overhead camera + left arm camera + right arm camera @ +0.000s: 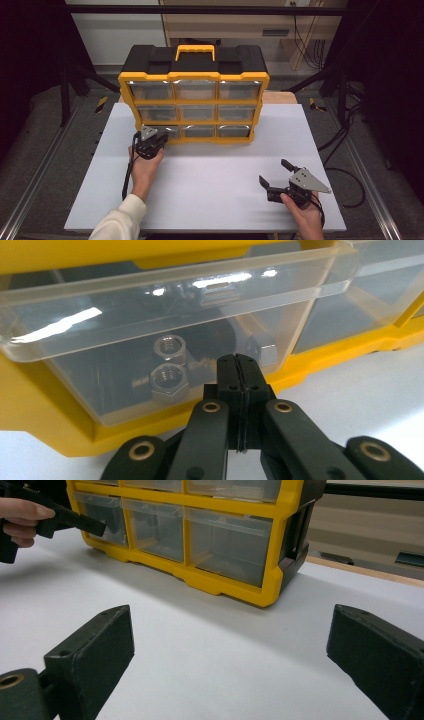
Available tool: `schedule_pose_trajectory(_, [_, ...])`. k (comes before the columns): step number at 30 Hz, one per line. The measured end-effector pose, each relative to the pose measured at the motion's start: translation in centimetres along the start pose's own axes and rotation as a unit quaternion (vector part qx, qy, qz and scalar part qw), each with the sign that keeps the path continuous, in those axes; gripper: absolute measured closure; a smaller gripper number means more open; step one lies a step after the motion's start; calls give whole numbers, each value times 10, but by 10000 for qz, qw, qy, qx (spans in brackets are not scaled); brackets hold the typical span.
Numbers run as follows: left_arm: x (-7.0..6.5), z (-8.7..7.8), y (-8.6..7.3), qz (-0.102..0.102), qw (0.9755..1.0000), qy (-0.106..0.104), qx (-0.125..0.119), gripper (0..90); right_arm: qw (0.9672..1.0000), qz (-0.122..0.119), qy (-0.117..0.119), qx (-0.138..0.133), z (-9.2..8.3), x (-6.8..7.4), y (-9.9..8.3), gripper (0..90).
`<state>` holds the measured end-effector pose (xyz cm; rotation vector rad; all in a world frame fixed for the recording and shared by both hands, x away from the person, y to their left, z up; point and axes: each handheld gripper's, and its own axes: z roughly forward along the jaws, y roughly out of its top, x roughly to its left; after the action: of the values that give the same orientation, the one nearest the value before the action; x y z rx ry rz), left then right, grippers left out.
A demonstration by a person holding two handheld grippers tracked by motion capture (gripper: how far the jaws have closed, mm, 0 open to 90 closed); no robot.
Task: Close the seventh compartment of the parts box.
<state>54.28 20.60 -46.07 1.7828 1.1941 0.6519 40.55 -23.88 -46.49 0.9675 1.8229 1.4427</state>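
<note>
A yellow and black organizer [194, 75] with clear drawers stands at the back of the white board [215, 175]. My left gripper [159, 136] is at its bottom left drawer [170, 131]. In the left gripper view the jaws [239, 365] are pressed flat together with nothing between them, their tips right at the clear drawer front [100, 340]. Steel hex nuts [169, 381] lie inside that drawer. My right gripper [274, 171] rests low at the board's front right, open and empty. From the right gripper view [230, 645] the organizer [235, 580] is ahead, with the left gripper [97, 527] at its far end.
A wooden table edge [360, 572] runs behind the board on the right. Black frame poles [65, 90] stand beside the table, and cables [345, 145] hang off to the right. The organizer has a yellow carry handle [195, 50] on top.
</note>
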Motion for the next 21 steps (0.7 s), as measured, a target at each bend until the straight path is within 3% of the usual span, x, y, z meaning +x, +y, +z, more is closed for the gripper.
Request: schedule_pose_trajectory(21, [2, 4, -1, -65, 9998, 148, -123, 894, 10000, -29, -15, 35, -1, -1, 0, 54])
